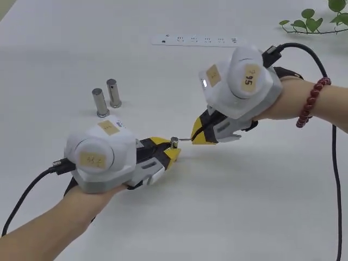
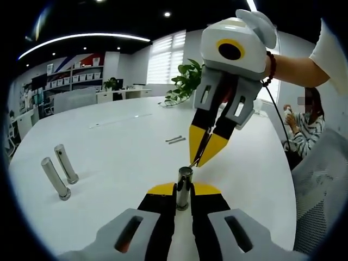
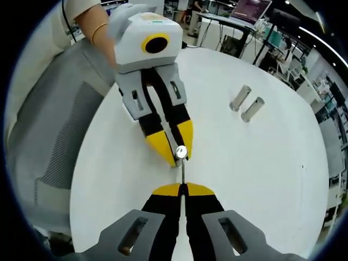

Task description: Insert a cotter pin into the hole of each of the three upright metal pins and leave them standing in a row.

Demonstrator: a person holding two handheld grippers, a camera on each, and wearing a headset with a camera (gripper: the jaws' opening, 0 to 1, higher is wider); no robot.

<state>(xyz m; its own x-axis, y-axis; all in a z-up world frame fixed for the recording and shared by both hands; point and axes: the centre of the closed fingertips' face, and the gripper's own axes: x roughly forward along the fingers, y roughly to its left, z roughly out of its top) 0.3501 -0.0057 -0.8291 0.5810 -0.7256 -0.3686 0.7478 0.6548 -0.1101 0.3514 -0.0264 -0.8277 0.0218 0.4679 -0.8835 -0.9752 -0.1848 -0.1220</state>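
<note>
My left gripper (image 1: pixel 169 148) is shut on an upright metal pin (image 1: pixel 174 143), seen between its yellow tips in the left gripper view (image 2: pixel 184 188). My right gripper (image 1: pixel 198 136) is shut on a thin cotter pin (image 3: pixel 182 172) whose end touches the top of that metal pin (image 3: pixel 181 151). In the left gripper view the right gripper (image 2: pixel 205 153) comes down from above with the cotter pin (image 2: pixel 194 162) at the pin's head. Two more metal pins (image 1: pixel 100 103) (image 1: pixel 113 93) stand side by side on the white table, far left of the grippers. Two spare cotter pins (image 2: pixel 175 139) lie farther back.
A white power strip (image 1: pixel 196 39) lies at the table's far edge. A green plant (image 1: pixel 319 19) reaches in at the top right. Black cables (image 1: pixel 335 163) trail from both grippers. A person (image 2: pixel 306 126) sits past the table's right side.
</note>
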